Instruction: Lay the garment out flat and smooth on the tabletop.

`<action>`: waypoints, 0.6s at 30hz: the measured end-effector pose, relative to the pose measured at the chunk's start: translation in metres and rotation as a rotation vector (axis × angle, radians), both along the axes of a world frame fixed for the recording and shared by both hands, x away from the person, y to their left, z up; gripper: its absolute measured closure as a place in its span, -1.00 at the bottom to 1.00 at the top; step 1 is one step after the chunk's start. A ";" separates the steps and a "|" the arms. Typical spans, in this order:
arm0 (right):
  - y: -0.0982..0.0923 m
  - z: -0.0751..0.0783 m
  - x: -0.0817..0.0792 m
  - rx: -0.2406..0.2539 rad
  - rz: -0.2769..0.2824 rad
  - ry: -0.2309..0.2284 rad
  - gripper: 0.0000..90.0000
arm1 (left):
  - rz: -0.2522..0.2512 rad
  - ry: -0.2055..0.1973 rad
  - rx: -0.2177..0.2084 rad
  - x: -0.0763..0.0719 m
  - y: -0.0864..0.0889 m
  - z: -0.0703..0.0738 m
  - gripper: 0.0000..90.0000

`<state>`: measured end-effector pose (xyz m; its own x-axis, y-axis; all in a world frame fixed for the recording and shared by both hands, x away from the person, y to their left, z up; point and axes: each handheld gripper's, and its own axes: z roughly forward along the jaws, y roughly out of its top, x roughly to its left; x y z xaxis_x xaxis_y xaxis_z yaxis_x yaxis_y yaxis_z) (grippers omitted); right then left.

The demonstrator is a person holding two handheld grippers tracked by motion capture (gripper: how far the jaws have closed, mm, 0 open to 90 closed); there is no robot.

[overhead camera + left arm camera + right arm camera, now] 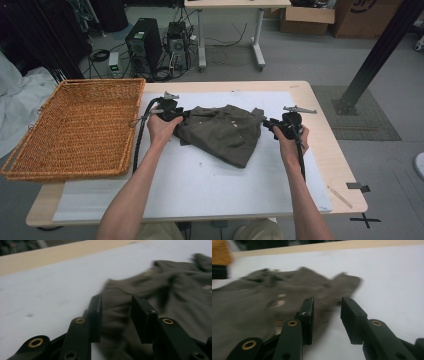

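An olive-brown garment [225,132] lies crumpled on the white sheet [200,185] at the middle of the table. My left gripper [181,116] sits at the garment's left edge, and my right gripper [268,123] at its right edge. In the left gripper view the left gripper [116,300] has its jaws apart over the cloth [175,290], which lies slack between them with no pad pressing on it. In the right gripper view the right gripper [327,301] is open too; the garment's edge [262,295] reaches the left jaw, and mostly bare sheet shows in the gap.
A large wicker basket [100,82] stands at the table's left, overhanging the edge. The wooden table top [325,150] is bare to the right of the sheet. Computer towers [145,42] and cables sit on the floor beyond the table.
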<state>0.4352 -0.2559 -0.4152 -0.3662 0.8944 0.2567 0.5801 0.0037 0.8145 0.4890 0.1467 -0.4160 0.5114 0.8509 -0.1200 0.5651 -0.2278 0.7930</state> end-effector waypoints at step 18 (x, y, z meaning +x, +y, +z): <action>-0.011 -0.024 -0.046 -0.147 -0.010 0.153 0.78 | -0.135 0.122 0.140 -0.032 -0.027 0.003 0.93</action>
<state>0.3896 -0.2666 -0.4391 -0.3235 0.9298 0.1755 0.6977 0.1091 0.7080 0.4571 0.1199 -0.4127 0.6111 0.7882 -0.0734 0.6114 -0.4111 0.6761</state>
